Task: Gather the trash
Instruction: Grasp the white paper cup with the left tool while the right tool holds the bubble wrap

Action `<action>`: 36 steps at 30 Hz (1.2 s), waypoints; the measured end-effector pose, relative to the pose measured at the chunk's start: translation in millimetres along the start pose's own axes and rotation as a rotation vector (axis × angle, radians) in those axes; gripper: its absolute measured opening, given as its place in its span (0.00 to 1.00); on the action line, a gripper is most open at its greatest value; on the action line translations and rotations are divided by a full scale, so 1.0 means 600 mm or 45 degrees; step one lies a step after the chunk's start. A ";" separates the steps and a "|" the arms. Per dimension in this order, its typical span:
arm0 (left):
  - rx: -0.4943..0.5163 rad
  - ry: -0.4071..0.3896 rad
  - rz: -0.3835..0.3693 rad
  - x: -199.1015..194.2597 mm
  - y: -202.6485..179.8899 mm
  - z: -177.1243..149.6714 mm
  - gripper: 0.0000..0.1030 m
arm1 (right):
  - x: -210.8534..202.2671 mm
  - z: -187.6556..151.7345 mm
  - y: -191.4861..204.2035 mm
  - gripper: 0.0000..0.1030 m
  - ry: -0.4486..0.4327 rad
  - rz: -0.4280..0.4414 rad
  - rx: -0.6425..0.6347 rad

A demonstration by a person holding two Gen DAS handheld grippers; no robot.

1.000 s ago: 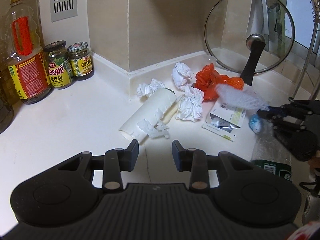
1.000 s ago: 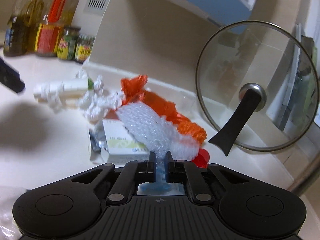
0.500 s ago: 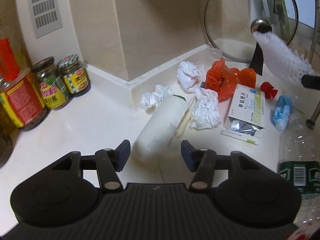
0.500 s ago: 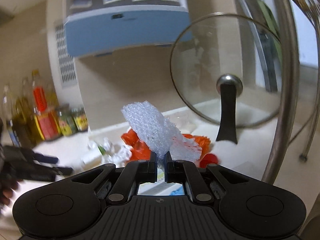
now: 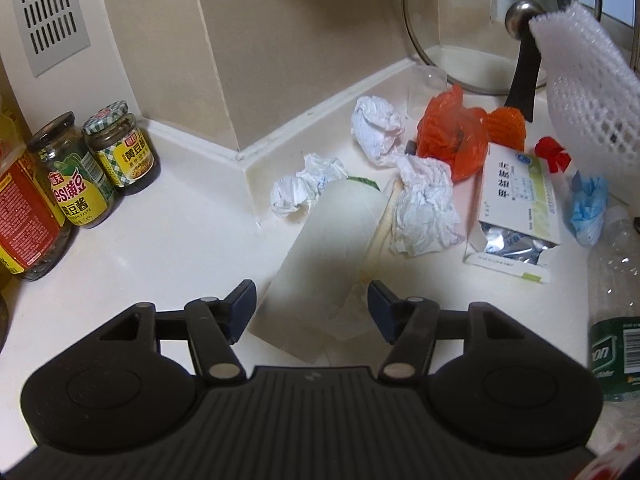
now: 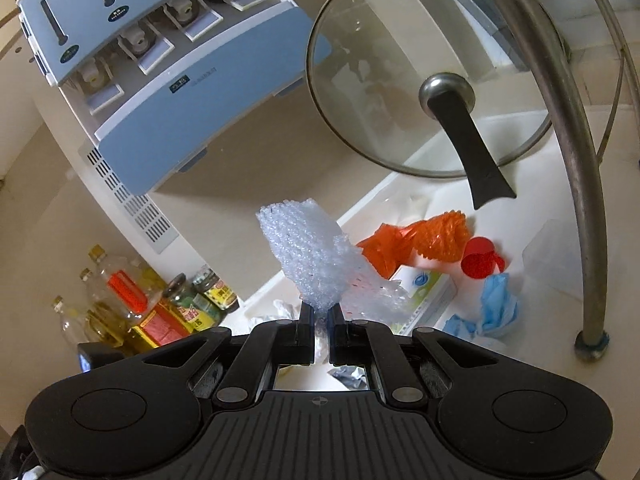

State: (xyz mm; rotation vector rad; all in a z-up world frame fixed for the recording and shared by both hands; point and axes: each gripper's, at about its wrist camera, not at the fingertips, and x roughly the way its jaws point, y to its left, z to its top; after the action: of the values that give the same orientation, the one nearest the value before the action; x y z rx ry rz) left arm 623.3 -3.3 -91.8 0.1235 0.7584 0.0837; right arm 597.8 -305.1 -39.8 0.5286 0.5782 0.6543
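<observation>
A white paper roll (image 5: 332, 248) lies on its side on the counter (image 5: 180, 248). My left gripper (image 5: 310, 304) straddles its near end; its jaws are opening and the pads stand clear of the roll. My right gripper (image 6: 319, 316) is shut on a white foam net (image 6: 316, 256), held up in the air; the foam net (image 5: 588, 92) also shows at the right of the left wrist view. Crumpled tissues (image 5: 424, 204), an orange plastic bag (image 5: 452, 136), a medicine box (image 5: 516, 200), a blue wad (image 5: 588, 208) and a red cap (image 5: 554, 154) lie around the roll.
Sauce jars (image 5: 120, 144) and an oil bottle (image 5: 24, 208) stand at the left by the wall. A glass lid (image 6: 420, 80) leans in the back corner. A metal rack leg (image 6: 576, 184) rises on the right. A clear plastic bottle (image 5: 616, 300) lies at the right edge.
My left gripper came forward and down over the white roll while its jaws widened. My right gripper rose off the counter with the foam net and rolled.
</observation>
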 end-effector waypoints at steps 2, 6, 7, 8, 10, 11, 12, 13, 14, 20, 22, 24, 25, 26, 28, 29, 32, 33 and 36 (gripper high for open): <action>0.013 -0.002 0.005 0.000 -0.001 -0.001 0.53 | 0.000 -0.003 -0.002 0.06 0.009 -0.003 0.006; 0.018 -0.016 -0.002 -0.008 -0.002 -0.001 0.43 | -0.002 -0.011 -0.005 0.06 0.024 -0.015 0.010; 0.026 -0.023 -0.001 -0.010 -0.003 -0.001 0.42 | -0.002 -0.013 -0.005 0.06 0.026 -0.017 0.012; 0.035 -0.030 -0.001 -0.013 -0.004 -0.002 0.41 | -0.002 -0.014 -0.006 0.06 0.030 -0.018 0.013; 0.044 -0.040 -0.008 -0.020 -0.006 -0.002 0.37 | -0.004 -0.018 -0.006 0.06 0.034 -0.024 0.012; 0.046 -0.044 -0.015 -0.023 -0.007 -0.003 0.34 | -0.005 -0.019 -0.005 0.06 0.036 -0.027 0.012; 0.045 -0.049 -0.018 -0.027 -0.007 -0.003 0.34 | -0.006 -0.021 -0.005 0.06 0.038 -0.028 0.012; 0.045 -0.055 -0.023 -0.031 -0.007 -0.004 0.33 | -0.007 -0.022 -0.005 0.06 0.041 -0.030 0.013; 0.045 -0.059 -0.027 -0.035 -0.007 -0.004 0.33 | -0.008 -0.024 -0.004 0.06 0.043 -0.031 0.013; -0.030 -0.077 -0.048 -0.069 0.005 -0.013 0.30 | -0.017 -0.034 0.004 0.06 0.057 -0.030 0.009; -0.046 -0.084 -0.048 -0.082 0.009 -0.018 0.30 | -0.021 -0.036 0.008 0.06 0.060 -0.027 0.008; -0.064 -0.090 -0.050 -0.097 0.013 -0.023 0.30 | -0.024 -0.040 0.013 0.06 0.063 -0.027 0.008; -0.070 -0.093 -0.051 -0.104 0.015 -0.026 0.30 | -0.026 -0.042 0.016 0.06 0.064 -0.027 0.007; -0.076 -0.099 -0.051 -0.112 0.017 -0.029 0.30 | -0.029 -0.043 0.019 0.06 0.063 -0.026 0.005; -0.088 -0.101 -0.044 -0.125 0.021 -0.035 0.30 | -0.034 -0.047 0.025 0.06 0.063 -0.025 -0.001; -0.098 -0.104 -0.046 -0.132 0.024 -0.039 0.30 | -0.037 -0.050 0.029 0.06 0.063 -0.023 -0.002; -0.123 -0.117 -0.054 -0.157 0.032 -0.052 0.30 | -0.045 -0.059 0.043 0.06 0.066 -0.016 -0.007; -0.130 -0.122 -0.055 -0.167 0.033 -0.057 0.30 | -0.049 -0.063 0.049 0.06 0.066 -0.011 -0.008; -0.151 -0.135 -0.066 -0.196 0.039 -0.072 0.30 | -0.062 -0.077 0.066 0.06 0.074 0.007 -0.004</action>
State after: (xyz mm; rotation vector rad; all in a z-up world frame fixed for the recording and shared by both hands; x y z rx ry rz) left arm 507.8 9.4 -39.9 -0.0048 0.6486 0.0721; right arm 528.2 -291.3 -36.4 0.5097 0.6301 0.6777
